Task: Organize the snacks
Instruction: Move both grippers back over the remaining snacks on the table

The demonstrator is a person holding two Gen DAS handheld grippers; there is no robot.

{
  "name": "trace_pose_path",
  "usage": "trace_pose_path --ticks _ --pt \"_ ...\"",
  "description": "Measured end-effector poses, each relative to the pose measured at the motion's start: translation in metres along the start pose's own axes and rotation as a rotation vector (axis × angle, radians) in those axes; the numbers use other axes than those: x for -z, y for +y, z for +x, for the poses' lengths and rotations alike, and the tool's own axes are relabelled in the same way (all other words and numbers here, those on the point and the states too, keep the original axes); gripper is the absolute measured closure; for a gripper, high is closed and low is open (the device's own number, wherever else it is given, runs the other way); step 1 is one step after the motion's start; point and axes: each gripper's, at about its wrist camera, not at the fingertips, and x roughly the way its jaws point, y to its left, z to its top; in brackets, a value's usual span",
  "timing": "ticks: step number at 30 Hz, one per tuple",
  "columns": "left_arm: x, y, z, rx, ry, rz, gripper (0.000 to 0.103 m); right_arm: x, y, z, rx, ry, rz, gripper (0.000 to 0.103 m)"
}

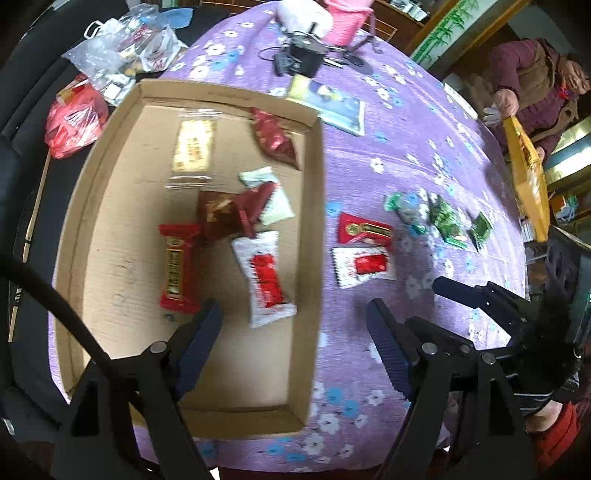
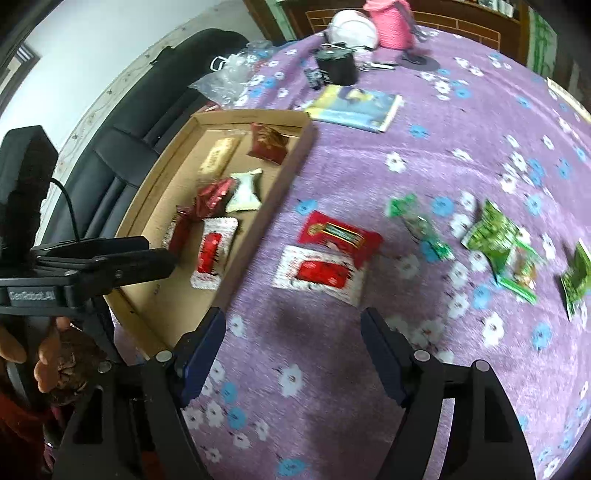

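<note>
A shallow cardboard tray [image 1: 110, 155] [image 2: 155, 173] lies on the purple flowered cloth and holds several snack packets, among them a red bar [image 1: 178, 267] and a white-and-red packet [image 1: 264, 278] [image 2: 212, 254]. On the cloth right of the tray lie a red packet [image 1: 364, 229] [image 2: 338, 232], a white-and-red packet [image 1: 364, 266] [image 2: 319, 275] and several green packets [image 1: 443, 216] [image 2: 495, 238]. My left gripper [image 1: 293, 350] hangs open above the tray's right wall, nothing between its fingers. My right gripper [image 2: 293, 350] is open over bare cloth near the two loose packets.
At the far side of the table lie a booklet [image 1: 340, 107] [image 2: 358, 105], a black device [image 1: 304, 59] [image 2: 338, 64] and a pink cup [image 2: 391, 26]. Plastic bags [image 1: 122, 51] sit beyond the tray. A person in a dark red jacket [image 1: 535, 88] holds a yellow tray [image 1: 528, 173] at the right.
</note>
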Motion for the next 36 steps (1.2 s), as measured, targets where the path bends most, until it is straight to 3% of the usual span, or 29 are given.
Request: trace_pose_path --ticks 20,36 --pt "0.011 -0.078 0.03 0.022 0.048 0.121 0.017 0.025 -0.078 -0.029 0.092 -0.003 0.089 0.023" --pt "-0.023 -0.098 0.075 0.004 0.111 0.362 0.017 0.029 -0.116 -0.034 0.12 -0.012 0.171 0.023"
